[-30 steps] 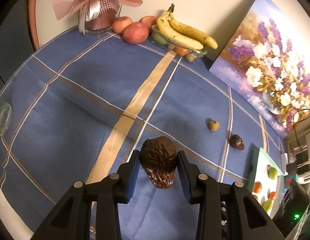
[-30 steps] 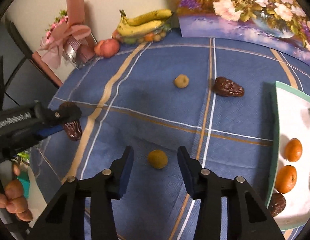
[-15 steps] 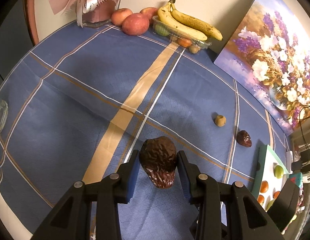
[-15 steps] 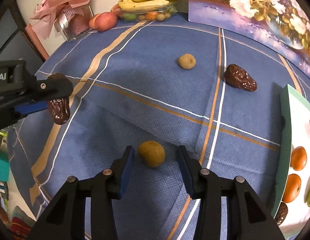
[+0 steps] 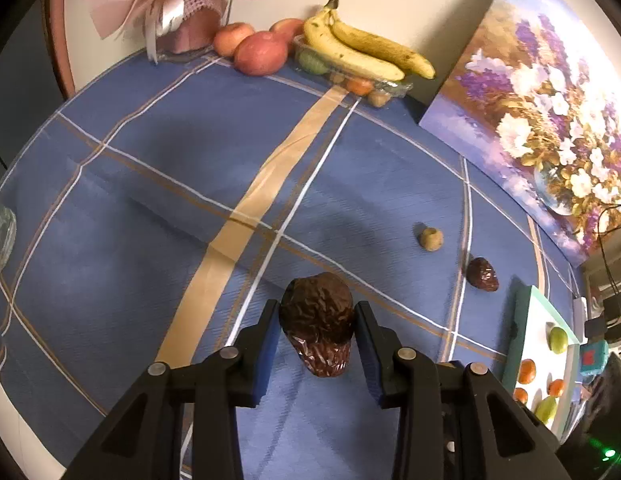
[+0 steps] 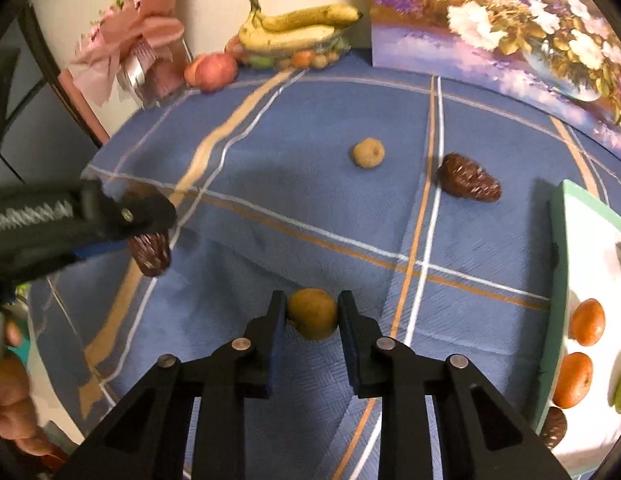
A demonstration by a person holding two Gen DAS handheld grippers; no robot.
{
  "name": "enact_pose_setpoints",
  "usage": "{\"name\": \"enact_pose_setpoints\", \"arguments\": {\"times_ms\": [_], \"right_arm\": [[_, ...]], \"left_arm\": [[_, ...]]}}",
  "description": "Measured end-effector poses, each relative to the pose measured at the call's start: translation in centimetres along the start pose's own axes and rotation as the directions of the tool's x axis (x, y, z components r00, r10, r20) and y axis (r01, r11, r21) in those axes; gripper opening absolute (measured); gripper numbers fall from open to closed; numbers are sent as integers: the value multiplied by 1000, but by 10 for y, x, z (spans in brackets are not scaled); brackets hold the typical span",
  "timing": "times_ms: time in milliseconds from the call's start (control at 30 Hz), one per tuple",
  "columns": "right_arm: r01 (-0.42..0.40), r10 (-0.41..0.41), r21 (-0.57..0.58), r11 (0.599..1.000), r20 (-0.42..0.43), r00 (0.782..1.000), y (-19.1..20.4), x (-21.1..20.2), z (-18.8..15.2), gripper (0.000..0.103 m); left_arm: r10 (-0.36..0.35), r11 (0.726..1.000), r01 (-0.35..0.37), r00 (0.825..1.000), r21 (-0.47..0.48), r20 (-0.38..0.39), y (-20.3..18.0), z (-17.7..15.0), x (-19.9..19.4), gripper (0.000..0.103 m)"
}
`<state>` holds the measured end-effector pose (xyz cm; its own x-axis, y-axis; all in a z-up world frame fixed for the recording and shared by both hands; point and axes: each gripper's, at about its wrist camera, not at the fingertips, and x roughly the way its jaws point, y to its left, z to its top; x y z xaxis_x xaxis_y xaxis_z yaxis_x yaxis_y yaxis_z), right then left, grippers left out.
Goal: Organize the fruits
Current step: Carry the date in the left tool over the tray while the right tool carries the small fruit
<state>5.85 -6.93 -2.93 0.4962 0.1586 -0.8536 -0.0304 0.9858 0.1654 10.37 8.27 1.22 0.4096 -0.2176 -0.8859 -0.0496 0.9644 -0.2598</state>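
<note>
My left gripper [image 5: 316,330] is shut on a wrinkled dark brown date [image 5: 317,324], held above the blue checked tablecloth. The same left gripper [image 6: 150,236] with its date [image 6: 149,254] shows at the left of the right wrist view. My right gripper [image 6: 311,314] has closed on a small round yellow-brown fruit [image 6: 311,312] near the cloth, both pads pressing its sides. Out on the cloth lie a tan round fruit [image 6: 368,153] and another dark date [image 6: 468,183]. A white tray with a green rim [image 6: 556,280] at the right holds oranges [image 6: 586,321] and green fruits.
At the back stand bananas on a clear fruit box [image 5: 360,54], red apples [image 5: 260,52], a pink gift bouquet [image 5: 182,12] and a flower painting [image 5: 546,92] leaning on the wall. A glass jar [image 5: 0,238] sits at the left edge. A person's fingers [image 6: 10,384] show at the lower left.
The right gripper's jaws closed onto the yellow-brown fruit that lay between them. The left gripper kept holding its date, and its view shifted a little.
</note>
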Motion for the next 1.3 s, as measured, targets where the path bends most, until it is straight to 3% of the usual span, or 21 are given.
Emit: {"name": "enact_pose_setpoints", "arguments": {"times_ms": [200,833,1000,1300], "right_arm": [[-24,22,60,998,47,999,-17,-27,4,27],[66,-90,184,981,126,988,-97,-82,-2,27],[87,-124,260,962,131,984,-134,-93,-7,27],[131,-198,411,902,125,972,-209,-114,-20,27]], "left_arm": [[-14,999,13,1000,35,24,-22,-3,-10,40],[-45,984,46,999,172,-11,-110,-33,1,40],[-48,975,54,998,218,-34,-135,-44,7,40],[-93,932,116,992,342,-84,-198,-59,19,40]]}}
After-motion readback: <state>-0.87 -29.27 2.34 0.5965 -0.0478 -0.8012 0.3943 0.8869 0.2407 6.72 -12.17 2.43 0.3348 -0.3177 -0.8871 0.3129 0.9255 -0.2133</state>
